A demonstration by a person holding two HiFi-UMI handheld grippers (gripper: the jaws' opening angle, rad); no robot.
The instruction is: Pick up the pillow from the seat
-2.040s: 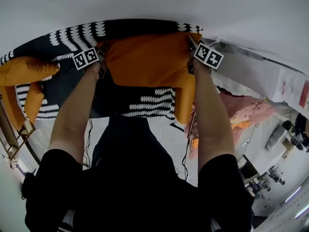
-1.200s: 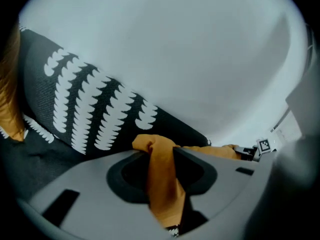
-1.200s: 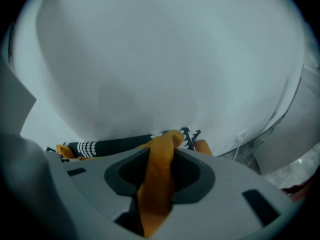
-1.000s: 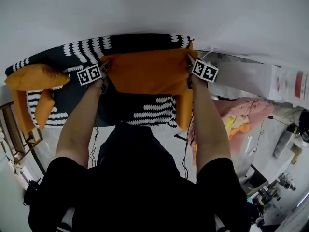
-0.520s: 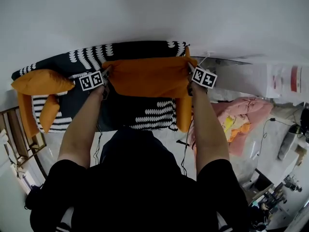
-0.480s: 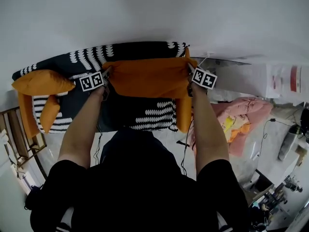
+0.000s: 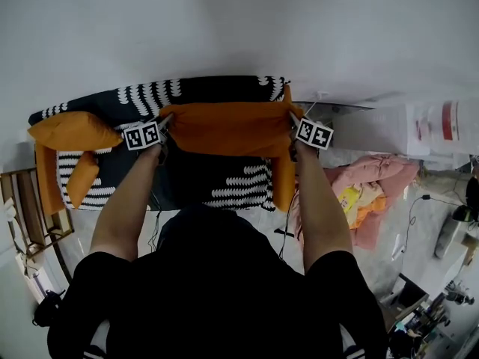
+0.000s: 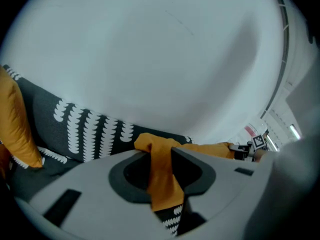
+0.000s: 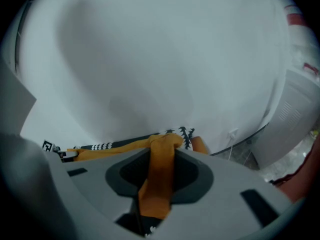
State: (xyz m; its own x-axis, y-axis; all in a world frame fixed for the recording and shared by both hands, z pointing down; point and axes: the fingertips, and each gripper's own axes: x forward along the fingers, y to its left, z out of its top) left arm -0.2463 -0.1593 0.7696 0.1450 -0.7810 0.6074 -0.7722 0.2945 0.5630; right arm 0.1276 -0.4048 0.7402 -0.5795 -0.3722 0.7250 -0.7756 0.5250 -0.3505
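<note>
Orange pillow (image 7: 228,128) held by two corners over the seat of the sofa (image 7: 232,184).
The left gripper (image 7: 163,120) is clamped on the pillow's left corner. Its jaws have just been closing tighter on the orange fabric pinched between them. The right gripper (image 7: 293,118) is clamped the same way on the right corner. The pillow hangs stretched between the two, in front of the backrest of the black, white-patterned sofa. Another orange cushion (image 7: 71,131) lies at the sofa's left end, and a heap of pink cloth (image 7: 374,176) lies beside its right end.
</note>
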